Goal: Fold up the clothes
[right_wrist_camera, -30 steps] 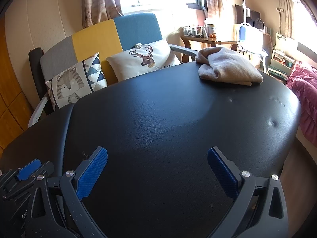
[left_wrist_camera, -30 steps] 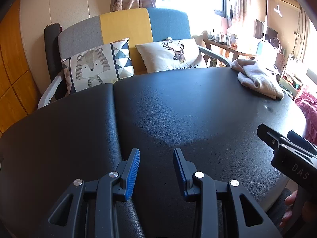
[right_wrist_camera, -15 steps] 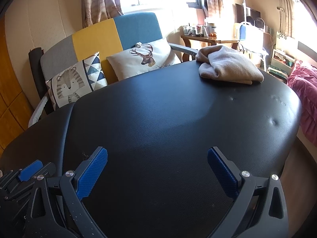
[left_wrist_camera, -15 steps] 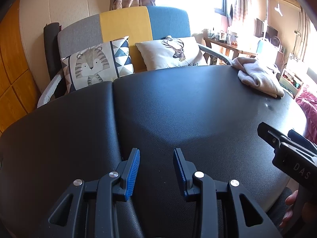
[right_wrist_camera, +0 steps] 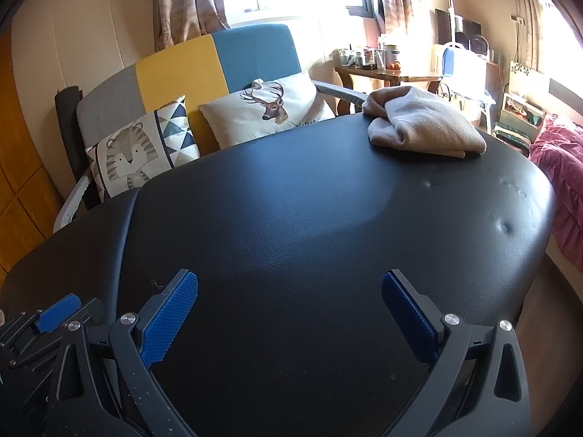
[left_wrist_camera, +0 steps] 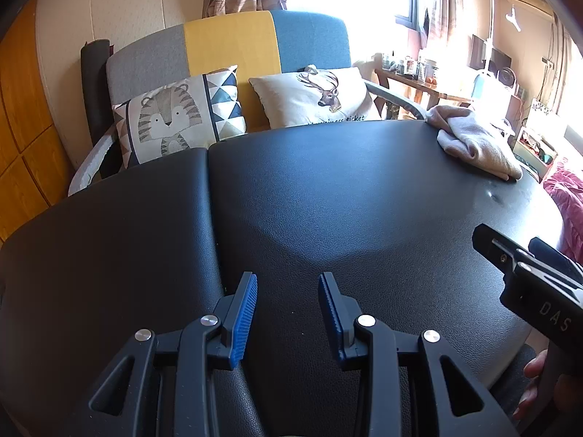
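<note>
A beige folded garment (left_wrist_camera: 477, 142) lies at the far right corner of the black padded table (left_wrist_camera: 328, 200); it also shows in the right wrist view (right_wrist_camera: 426, 127). My left gripper (left_wrist_camera: 288, 287) is open and empty, low over the table's near edge. My right gripper (right_wrist_camera: 289, 287) is wide open and empty, over the near edge, far from the garment. The right gripper's body (left_wrist_camera: 535, 284) shows at the right of the left wrist view, and the left gripper's side (right_wrist_camera: 54, 317) at the lower left of the right wrist view.
A grey, yellow and blue sofa (left_wrist_camera: 233, 43) with a tiger pillow (left_wrist_camera: 171, 116) and a deer pillow (left_wrist_camera: 320, 94) stands behind the table. A pink quilt (right_wrist_camera: 561, 174) lies to the right. A cluttered wooden side table (right_wrist_camera: 386, 73) stands at the back right.
Both cameras have tilted or drawn back slightly, so the garment and sofa sit a little higher in view. Both grippers' jaws have not changed.
</note>
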The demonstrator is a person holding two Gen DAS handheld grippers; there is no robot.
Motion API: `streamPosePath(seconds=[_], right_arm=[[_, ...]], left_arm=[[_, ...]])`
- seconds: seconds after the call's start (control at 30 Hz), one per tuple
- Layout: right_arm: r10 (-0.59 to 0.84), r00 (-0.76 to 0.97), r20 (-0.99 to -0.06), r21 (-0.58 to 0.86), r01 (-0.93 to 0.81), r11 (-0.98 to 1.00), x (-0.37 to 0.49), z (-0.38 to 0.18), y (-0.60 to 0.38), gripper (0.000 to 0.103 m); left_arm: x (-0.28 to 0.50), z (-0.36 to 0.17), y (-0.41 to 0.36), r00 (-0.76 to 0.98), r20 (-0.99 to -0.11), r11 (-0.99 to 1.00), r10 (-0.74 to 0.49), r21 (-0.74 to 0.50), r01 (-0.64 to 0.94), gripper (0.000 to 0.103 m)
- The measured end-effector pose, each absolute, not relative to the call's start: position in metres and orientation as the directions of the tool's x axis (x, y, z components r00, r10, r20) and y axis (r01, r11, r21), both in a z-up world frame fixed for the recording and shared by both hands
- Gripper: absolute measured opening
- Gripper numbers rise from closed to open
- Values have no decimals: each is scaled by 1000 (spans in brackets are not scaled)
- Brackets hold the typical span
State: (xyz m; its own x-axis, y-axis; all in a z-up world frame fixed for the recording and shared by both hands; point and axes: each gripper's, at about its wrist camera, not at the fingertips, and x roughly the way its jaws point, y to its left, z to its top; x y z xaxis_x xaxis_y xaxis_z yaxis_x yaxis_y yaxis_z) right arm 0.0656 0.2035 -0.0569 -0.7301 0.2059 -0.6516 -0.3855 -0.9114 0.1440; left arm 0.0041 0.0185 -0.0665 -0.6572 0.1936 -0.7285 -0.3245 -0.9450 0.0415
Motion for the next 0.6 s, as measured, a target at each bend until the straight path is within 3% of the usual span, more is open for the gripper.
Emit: streamPosePath(seconds=[0.6], right_arm=[[205,-728,-655,137,-380,-915,63,-57,203,103]], left_arm=[[3,-67,18,-649,-734,-942,199,40,-333,35]])
